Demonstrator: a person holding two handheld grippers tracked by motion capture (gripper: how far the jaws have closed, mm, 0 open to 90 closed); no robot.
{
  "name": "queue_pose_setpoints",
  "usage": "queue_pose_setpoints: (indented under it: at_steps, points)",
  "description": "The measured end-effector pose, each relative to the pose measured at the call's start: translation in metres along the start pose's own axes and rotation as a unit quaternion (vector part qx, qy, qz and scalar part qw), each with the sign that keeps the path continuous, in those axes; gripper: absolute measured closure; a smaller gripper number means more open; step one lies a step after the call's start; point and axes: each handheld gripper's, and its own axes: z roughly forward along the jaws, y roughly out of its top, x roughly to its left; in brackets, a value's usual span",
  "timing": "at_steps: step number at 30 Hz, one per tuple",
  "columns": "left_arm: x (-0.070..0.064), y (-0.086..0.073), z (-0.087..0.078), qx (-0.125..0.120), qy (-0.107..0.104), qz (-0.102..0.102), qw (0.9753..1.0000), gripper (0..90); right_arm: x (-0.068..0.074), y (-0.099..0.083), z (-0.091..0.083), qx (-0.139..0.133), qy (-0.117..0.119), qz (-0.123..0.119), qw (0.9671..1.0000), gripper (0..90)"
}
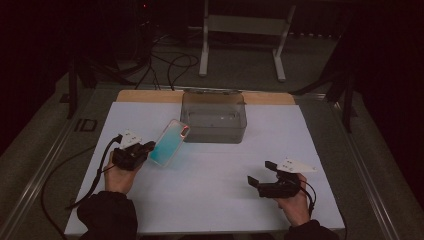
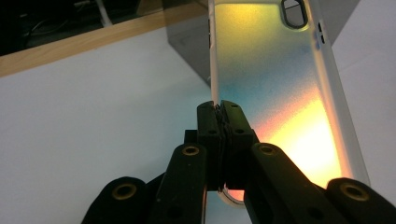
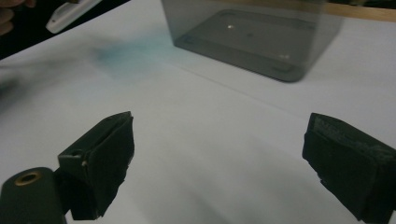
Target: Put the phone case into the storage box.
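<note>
On the left side of the white table (image 1: 215,175), the left gripper (image 1: 145,149) has its jaws closed on the edge of a phone case (image 1: 170,142). The case is held above the table, tilted, and its far end is near the grey plastic box (image 1: 214,117). In the left gripper view the case (image 2: 275,93) shows blue, yellow and orange colours. The right gripper (image 1: 260,180) is well apart on the right, and its jaws are wide open with nothing between them.
</note>
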Motion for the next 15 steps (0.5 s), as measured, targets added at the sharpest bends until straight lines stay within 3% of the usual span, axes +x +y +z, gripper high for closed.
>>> queue_pose_setpoints:
  at_steps: [15]
  points:
    - [-0.024, 0.017, 0.007, -0.021, -0.023, 0.012, 0.9994, 89.1, 0.027, 0.039, 0.034, -0.017, 0.047, 0.003, 0.9988, 9.4]
